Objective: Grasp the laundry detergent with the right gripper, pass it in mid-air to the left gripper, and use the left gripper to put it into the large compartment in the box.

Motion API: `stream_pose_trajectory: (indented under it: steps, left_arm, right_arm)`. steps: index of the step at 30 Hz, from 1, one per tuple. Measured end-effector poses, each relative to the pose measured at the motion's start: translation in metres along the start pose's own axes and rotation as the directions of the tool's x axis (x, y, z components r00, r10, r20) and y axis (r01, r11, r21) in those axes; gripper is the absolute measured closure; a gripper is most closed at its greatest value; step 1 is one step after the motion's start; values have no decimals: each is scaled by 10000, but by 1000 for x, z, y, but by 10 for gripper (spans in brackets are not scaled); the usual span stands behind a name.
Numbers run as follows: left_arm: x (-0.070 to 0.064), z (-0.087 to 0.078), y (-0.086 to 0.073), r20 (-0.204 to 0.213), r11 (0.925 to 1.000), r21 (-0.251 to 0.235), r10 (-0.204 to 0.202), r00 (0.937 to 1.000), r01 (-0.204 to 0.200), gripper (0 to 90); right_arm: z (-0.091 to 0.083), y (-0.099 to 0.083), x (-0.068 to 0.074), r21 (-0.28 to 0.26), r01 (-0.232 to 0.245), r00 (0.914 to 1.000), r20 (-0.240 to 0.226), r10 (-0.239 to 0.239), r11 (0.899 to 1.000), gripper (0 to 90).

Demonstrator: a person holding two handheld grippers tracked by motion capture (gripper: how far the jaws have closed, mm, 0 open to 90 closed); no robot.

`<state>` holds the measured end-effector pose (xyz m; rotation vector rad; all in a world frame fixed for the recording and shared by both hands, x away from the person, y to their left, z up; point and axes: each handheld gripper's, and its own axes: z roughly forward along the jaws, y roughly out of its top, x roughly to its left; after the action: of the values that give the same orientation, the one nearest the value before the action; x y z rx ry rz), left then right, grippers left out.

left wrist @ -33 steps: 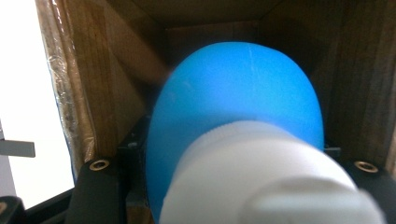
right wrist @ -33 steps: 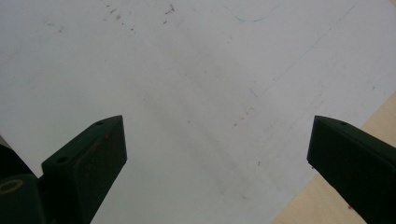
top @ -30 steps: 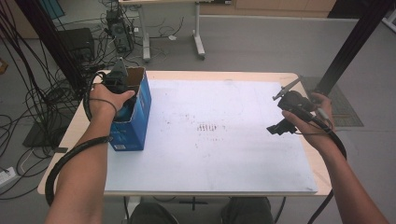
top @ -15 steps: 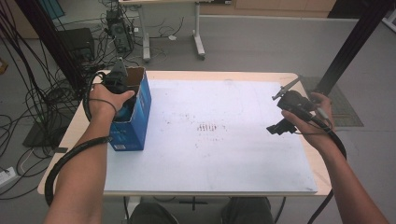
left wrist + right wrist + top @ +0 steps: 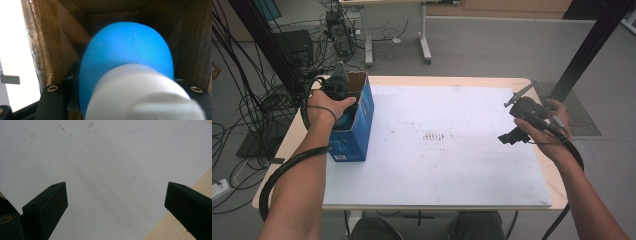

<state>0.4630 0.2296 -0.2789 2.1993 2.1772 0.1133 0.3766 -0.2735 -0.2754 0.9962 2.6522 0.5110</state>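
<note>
Left claw (image 5: pixel 343 95) is sitting at the open top of the blue box (image 5: pixel 357 127), reaching down into it. Box is standing upright at the left edge of the counter (image 5: pixel 492 82), on the left margin of the white sheet (image 5: pixel 452 165). Left hand (image 5: pixel 326 107) is wrapping the claw body from the near side, cable looping down along the forearm.

Left gripper view: claw is clenching a blue bottle (image 5: pixel 130 57) with a white ribbed cap (image 5: pixel 142 92). Cap end is pointing at the camera, rounded blue body is pointing deeper into the box. Black jaws are pressing on both sides of the bottle, just behind the cap. Brown cardboard walls are surrounding it on top, left and right, so the bottle is sitting inside the box. A strip of white sheet is showing past the left wall.

Right claw (image 5: pixel 514 135) is hovering over the right side of the sheet, well apart from the box. It is released: in the right gripper view the two jaws are standing wide apart with nothing between them, just the scuffed white sheet (image 5: pixel 105 170) below and a corner of bare wood counter at lower right. Right hand (image 5: pixel 544 125) is gripping it near the counter's right edge.
</note>
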Motion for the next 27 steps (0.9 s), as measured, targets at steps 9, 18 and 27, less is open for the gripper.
stream_pose_trajectory:
  steps: [9, 18, 27]
  left_arm:
    - [0, 0, 0, 16, 10000, 1, 19, 10000, -19, 355]
    - [0, -4, -2, 156, 9999, -109, 32, 9999, -30, 305]
    - [-2, -19, -4, 28, 9994, -277, 202, 9998, -202, 291]
  right_arm:
    - [1, 1, 0, 6, 8, 10000, -19, -8, 10000, 46]
    - [2, 3, 2, 38, 96, 9999, -46, -96, 9999, 46]
    - [0, 11, 5, -38, 269, 9996, -45, -269, 9996, 46]
